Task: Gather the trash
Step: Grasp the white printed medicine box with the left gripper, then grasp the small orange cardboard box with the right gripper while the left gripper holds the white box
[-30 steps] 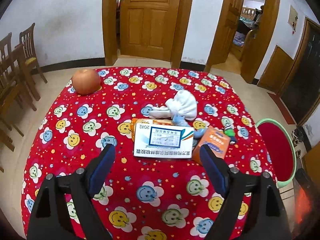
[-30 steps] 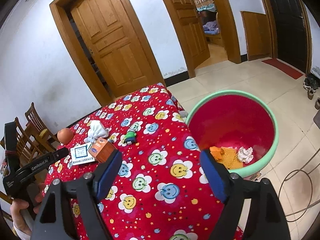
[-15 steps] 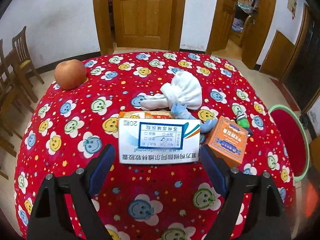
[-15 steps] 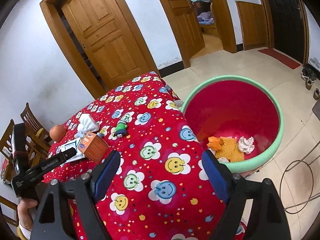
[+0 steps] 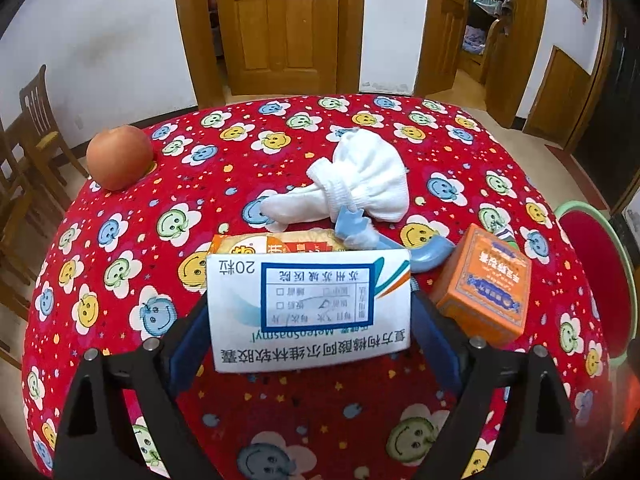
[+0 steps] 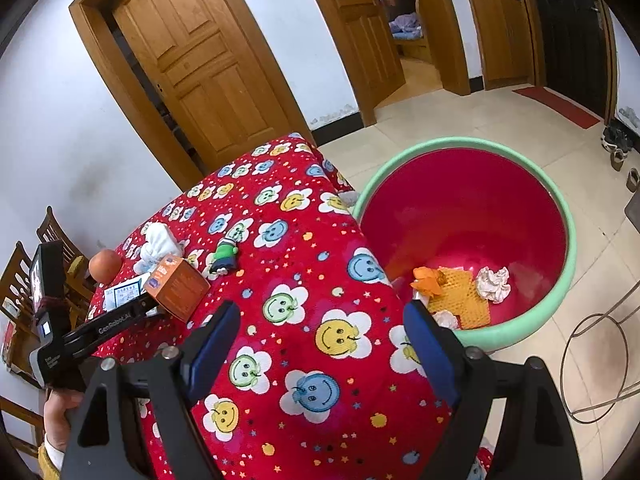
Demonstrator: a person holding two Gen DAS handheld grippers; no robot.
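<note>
A white medicine box (image 5: 310, 308) with blue print lies on the red smiley tablecloth (image 5: 160, 184). My left gripper (image 5: 310, 312) is open, its blue fingers on either side of the box. An orange box (image 5: 486, 290) lies right of it, an orange snack wrapper (image 5: 276, 244) and a blue plastic piece (image 5: 430, 254) just behind. My right gripper (image 6: 320, 336) is open and empty over the table's corner, next to the red bin with a green rim (image 6: 472, 216), which holds crumpled paper (image 6: 494, 284) and orange scraps (image 6: 452, 288).
A white sock bundle (image 5: 360, 186) and an apple (image 5: 119, 157) lie farther back on the table. A small green toy (image 6: 226, 254) lies near the bin-side edge. Wooden chairs (image 5: 36, 128) stand at the left. Wire loops (image 6: 600, 356) lie on the floor beside the bin.
My left gripper has moved forward and down until its fingers straddle the white medicine box. My right gripper has shifted slightly toward the bin.
</note>
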